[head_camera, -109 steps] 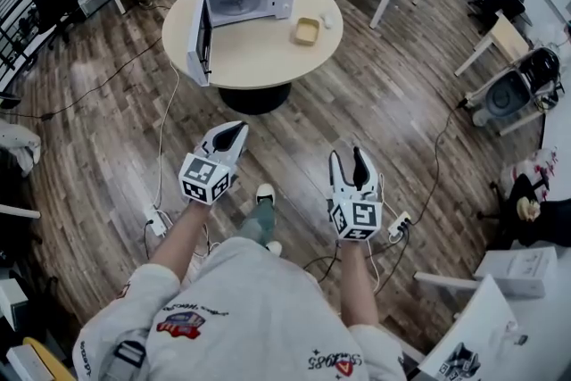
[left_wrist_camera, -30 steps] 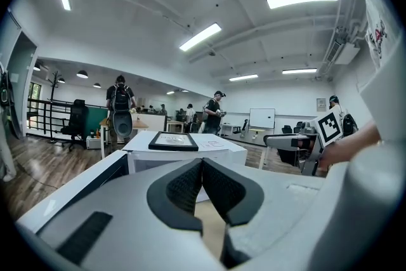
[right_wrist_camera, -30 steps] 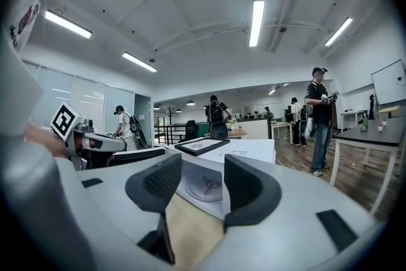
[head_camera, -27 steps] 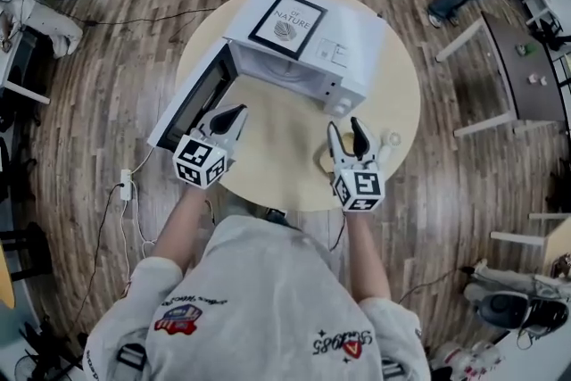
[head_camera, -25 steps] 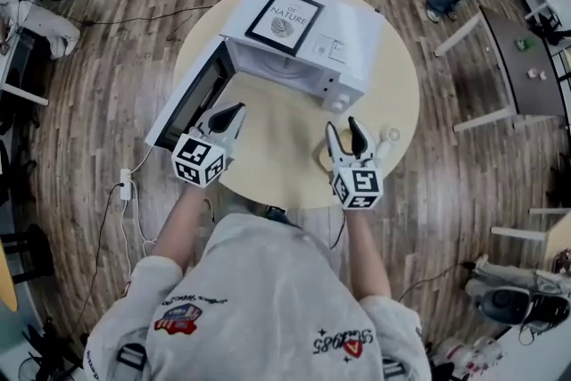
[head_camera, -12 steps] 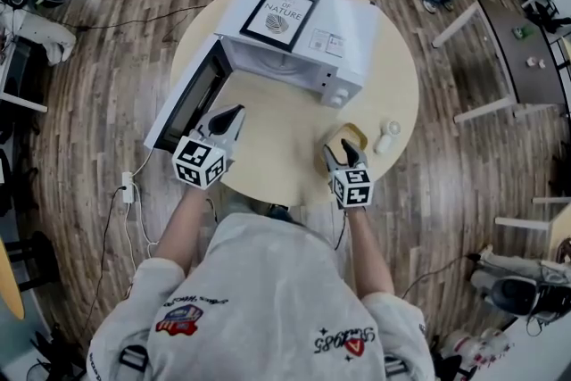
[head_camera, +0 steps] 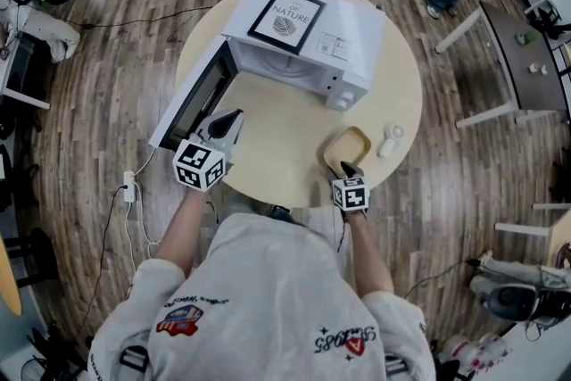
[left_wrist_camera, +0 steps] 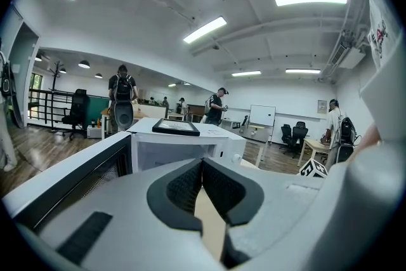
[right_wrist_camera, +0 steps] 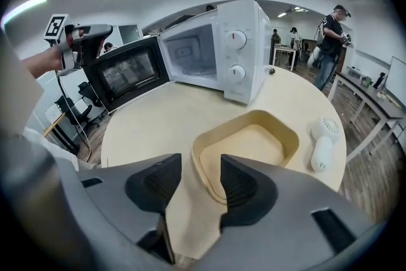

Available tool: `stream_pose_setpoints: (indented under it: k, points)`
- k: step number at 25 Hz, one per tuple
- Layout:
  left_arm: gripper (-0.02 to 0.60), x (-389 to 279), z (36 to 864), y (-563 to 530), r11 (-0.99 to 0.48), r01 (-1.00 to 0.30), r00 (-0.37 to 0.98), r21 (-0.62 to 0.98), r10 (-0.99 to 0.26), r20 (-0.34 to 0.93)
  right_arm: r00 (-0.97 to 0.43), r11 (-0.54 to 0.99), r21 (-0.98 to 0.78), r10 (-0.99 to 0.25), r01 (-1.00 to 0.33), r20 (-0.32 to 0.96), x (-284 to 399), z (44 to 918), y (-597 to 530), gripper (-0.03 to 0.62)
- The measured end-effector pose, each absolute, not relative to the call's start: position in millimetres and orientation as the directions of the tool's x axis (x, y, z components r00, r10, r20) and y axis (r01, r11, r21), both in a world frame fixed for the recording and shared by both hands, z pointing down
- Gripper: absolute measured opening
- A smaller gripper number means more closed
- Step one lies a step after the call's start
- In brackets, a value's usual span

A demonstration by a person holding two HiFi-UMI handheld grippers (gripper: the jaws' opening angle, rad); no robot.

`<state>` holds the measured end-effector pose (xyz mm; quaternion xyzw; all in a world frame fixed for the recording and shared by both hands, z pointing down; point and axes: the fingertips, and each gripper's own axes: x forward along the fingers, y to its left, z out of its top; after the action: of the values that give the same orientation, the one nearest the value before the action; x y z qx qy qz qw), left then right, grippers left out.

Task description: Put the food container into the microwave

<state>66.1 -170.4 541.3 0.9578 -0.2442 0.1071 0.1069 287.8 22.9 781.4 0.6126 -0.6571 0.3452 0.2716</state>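
Setting: a person in a light grey sweatshirt (head_camera: 259, 299) stands at a round beige tabletop (head_camera: 268, 138) on a dark wooden plank floor (head_camera: 116, 40) and holds a claw in each hand.
Microwave: a white box-shaped microwave (head_camera: 352, 31) sits at the far side of the tabletop, with two round knobs on its front panel. Its cavity looks empty in the right gripper view.
Microwave door: the dark-windowed door (head_camera: 192, 103) is swung wide open toward the person's left.
On top of the microwave: a black-framed picture (head_camera: 285, 20) lies flat.
Food container: a shallow tan rectangular food container (head_camera: 348, 147) with rounded corners rests on the tabletop, near the person's edge, in front of and to the right of the microwave. It appears empty.
Right claw: the right claw (right_wrist_camera: 200, 165) is held low at the container's near end, jaws spread apart. The near rim lies in the gap, one jaw over the inside and one outside. Contact cannot be judged.
Left claw: the left claw (left_wrist_camera: 203, 165) is above the tabletop, beside the open door, pointing at the microwave, jaws pressed together with nothing between them.
Beside the container: a small white handheld fan (head_camera: 390, 139) lies just to its right.
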Motion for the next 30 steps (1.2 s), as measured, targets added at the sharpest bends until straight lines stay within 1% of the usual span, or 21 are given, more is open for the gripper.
stream_pose_setpoints:
  k: [8,13,15,20,26,30]
  points:
    - [0.005,61.0,543.2,-171.0,-0.848,-0.501,0.854,0.171,-0.453,0.256,-0.114,0.034,-0.114,-0.545,-0.993,0.83,283.7,806.1,31.7,0.184]
    - [0.005,56.9,542.5,-171.7,-0.836,-0.512,0.851,0.199,-0.462,0.248,-0.102,0.035,-0.098,-0.52,-0.995,0.848,284.8,812.4,30.4,0.128]
    - [0.005,55.5,542.1,-171.3,-0.833,-0.515,0.85,0.202,-0.465,0.248,-0.097,0.035,-0.093,-0.525,-0.995,0.846,286.2,813.5,28.7,0.082]
    - [0.005,51.7,541.5,-169.9,-0.829,-0.521,0.847,0.204,-0.471,0.248,-0.106,0.033,-0.105,-0.54,-0.994,0.835,283.3,807.2,26.6,0.038]
    - [0.005,50.8,542.2,-168.4,-0.827,-0.521,0.847,0.209,-0.47,0.251,-0.1,0.019,-0.112,-0.602,-0.994,0.792,288.1,784.9,16.7,0.026]
    - [0.005,53.5,539.3,-166.5,-0.83,-0.516,0.85,0.211,-0.466,0.246,-0.078,-0.032,-0.131,-0.65,-0.991,0.756,298.4,763.6,10.9,0.023]
